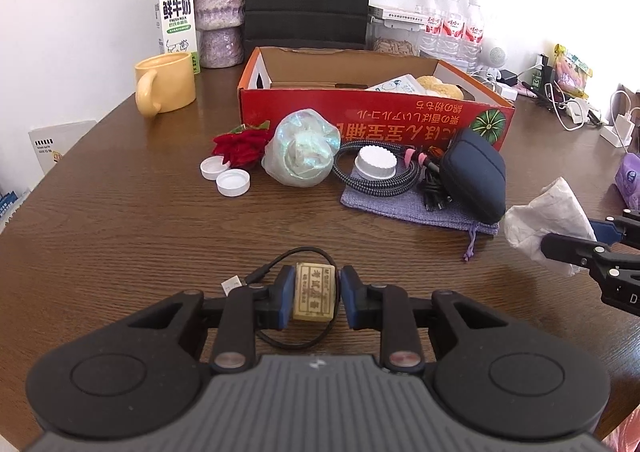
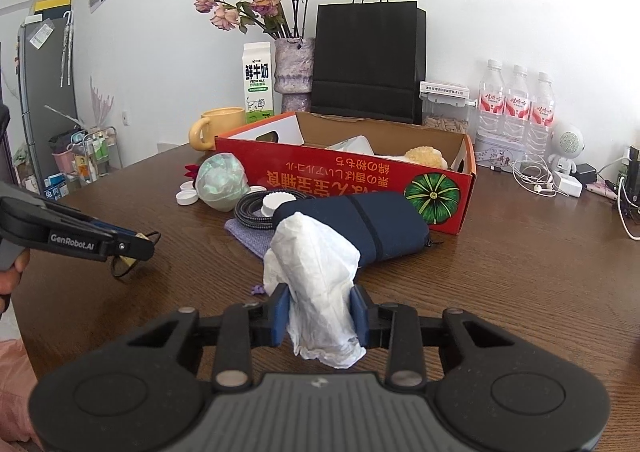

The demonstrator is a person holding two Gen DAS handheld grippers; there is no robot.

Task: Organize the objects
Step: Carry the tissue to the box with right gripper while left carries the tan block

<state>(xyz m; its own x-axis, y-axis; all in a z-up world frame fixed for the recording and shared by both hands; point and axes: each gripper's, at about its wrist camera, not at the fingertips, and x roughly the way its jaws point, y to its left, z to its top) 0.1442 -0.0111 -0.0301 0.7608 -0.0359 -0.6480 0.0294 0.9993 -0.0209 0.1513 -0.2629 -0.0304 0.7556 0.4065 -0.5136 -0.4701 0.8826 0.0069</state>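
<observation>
Right gripper (image 2: 320,312) with tissue (image 2: 316,272), navy pouch (image 2: 360,228) ahead

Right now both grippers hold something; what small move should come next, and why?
Probably carry the right gripper forward over the red cardboard box and release there. Its pads already pinch the crumpled white tissue, the box stands open just behind the navy pouch, and the left gripper is busy clamping a small tan block.
</observation>
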